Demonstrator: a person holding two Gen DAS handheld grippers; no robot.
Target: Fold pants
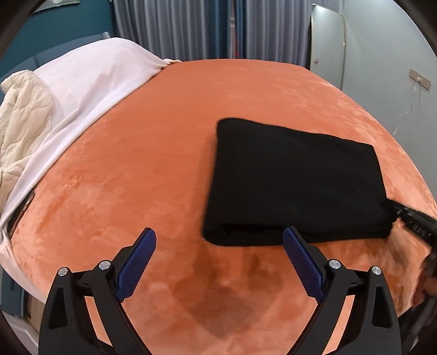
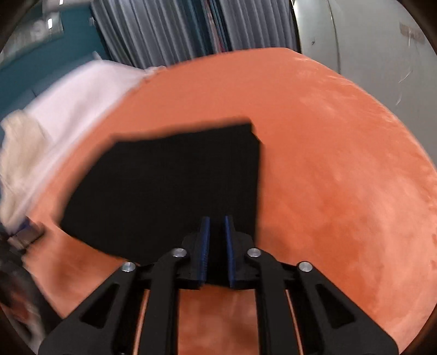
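Pants (image 1: 292, 180), black and folded into a thick rectangular stack, lie on the orange plush bed cover (image 1: 153, 169), toward the right side of my left wrist view. Their near edge shows several stacked layers. My left gripper (image 1: 220, 241) hangs over bare orange cover with its jaws spread wide and nothing between them; the tip of the right-hand blue pad (image 1: 300, 265) overlaps the near edge of the stack in that view, though I cannot tell whether it touches the cloth.

My right gripper (image 2: 217, 222) sits at the near right corner of the pants (image 2: 174, 191), jaws narrow but parted. Black cloth fills the slot between the two blue pads (image 2: 205, 245); from my camera I cannot tell whether the pads press on it or stand just clear of it. In the left wrist view the same gripper (image 1: 409, 218) shows as a dark shape at the stack's right corner, with part of a hand (image 1: 427, 275) blurred at the frame edge.

Beyond the orange cover, at the left, a white sheet (image 1: 90, 90) drapes over the bed, and a cream quilted blanket (image 1: 21, 120) is bunched at the far left. Grey curtains (image 1: 196, 27) hang behind the bed against a teal wall (image 1: 57, 19), and a tall mirror (image 1: 327, 41) leans at the right. The right wrist view is smeared with motion blur, most of all at the left.
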